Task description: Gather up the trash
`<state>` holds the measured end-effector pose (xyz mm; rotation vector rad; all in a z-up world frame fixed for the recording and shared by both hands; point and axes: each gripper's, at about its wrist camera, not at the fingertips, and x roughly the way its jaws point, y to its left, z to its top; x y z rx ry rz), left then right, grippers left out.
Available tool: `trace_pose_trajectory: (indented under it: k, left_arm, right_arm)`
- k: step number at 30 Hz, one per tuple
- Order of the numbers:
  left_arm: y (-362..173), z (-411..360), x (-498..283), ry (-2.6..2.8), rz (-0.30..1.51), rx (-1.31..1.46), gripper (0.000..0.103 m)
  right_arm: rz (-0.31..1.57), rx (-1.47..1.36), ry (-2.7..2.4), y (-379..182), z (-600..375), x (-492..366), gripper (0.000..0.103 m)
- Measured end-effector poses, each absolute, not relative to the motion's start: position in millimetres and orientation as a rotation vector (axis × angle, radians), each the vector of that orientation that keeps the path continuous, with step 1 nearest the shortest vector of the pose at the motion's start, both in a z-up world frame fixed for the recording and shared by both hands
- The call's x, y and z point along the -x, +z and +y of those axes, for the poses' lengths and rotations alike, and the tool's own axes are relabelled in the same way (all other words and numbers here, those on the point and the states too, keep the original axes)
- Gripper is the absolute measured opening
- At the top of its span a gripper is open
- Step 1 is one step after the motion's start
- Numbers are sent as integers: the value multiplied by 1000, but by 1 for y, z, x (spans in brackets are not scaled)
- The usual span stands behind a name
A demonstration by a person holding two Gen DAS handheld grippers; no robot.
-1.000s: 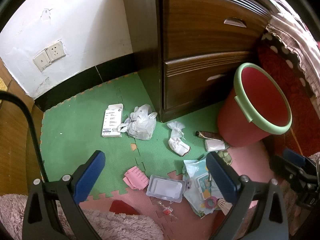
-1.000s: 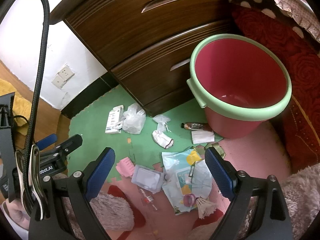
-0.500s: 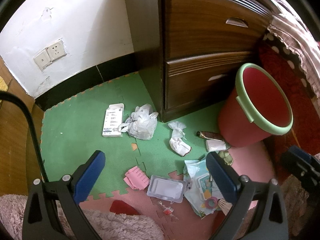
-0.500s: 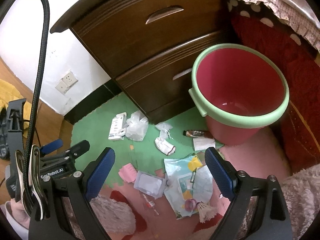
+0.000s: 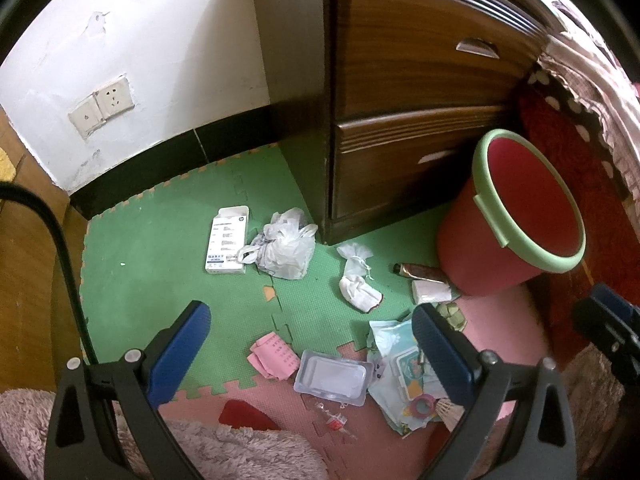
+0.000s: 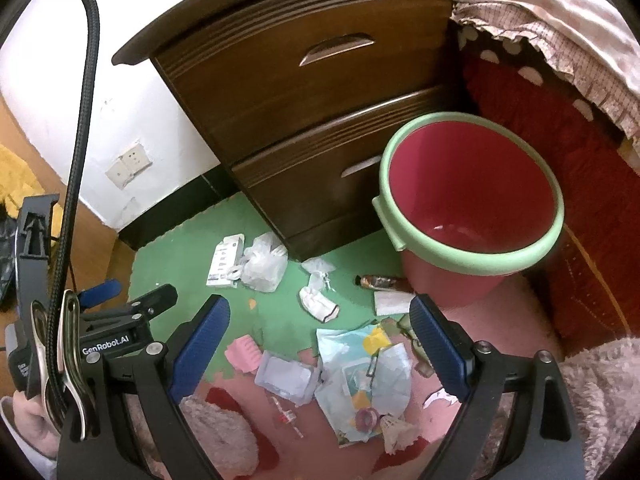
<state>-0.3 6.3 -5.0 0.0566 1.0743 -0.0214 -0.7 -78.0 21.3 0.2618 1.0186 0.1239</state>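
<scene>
Trash lies scattered on the foam floor mat: a white box (image 5: 226,239), a crumpled plastic bag (image 5: 285,251), a white wad (image 5: 359,289), a pink paper (image 5: 273,355), a clear plastic tray (image 5: 331,376), a wet-wipe pack (image 5: 396,364), a small brown bottle (image 5: 420,271). The red bin with a green rim (image 5: 520,220) stands empty by the drawers, also in the right wrist view (image 6: 472,216). My left gripper (image 5: 310,354) is open and empty above the trash. My right gripper (image 6: 320,346) is open and empty, higher up.
A dark wooden drawer chest (image 5: 408,92) stands behind the trash. A wall with a socket (image 5: 100,106) is at the left. A red bedcover (image 6: 560,148) is at the right. Fluffy pink rug (image 5: 224,452) lies near me. The left gripper's body (image 6: 112,320) shows in the right wrist view.
The right gripper has risen and pulled back, so the bin and trash look smaller. The left gripper has barely moved.
</scene>
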Motion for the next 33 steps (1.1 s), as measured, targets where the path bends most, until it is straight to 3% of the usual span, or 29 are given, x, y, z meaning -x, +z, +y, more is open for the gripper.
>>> trace_pose_trajectory:
  k: [33]
  left_arm:
    - [-4,15,-4,-20,1098,-27,103]
  right_arm:
    - [999,-209,91,38,-83,-7,94]
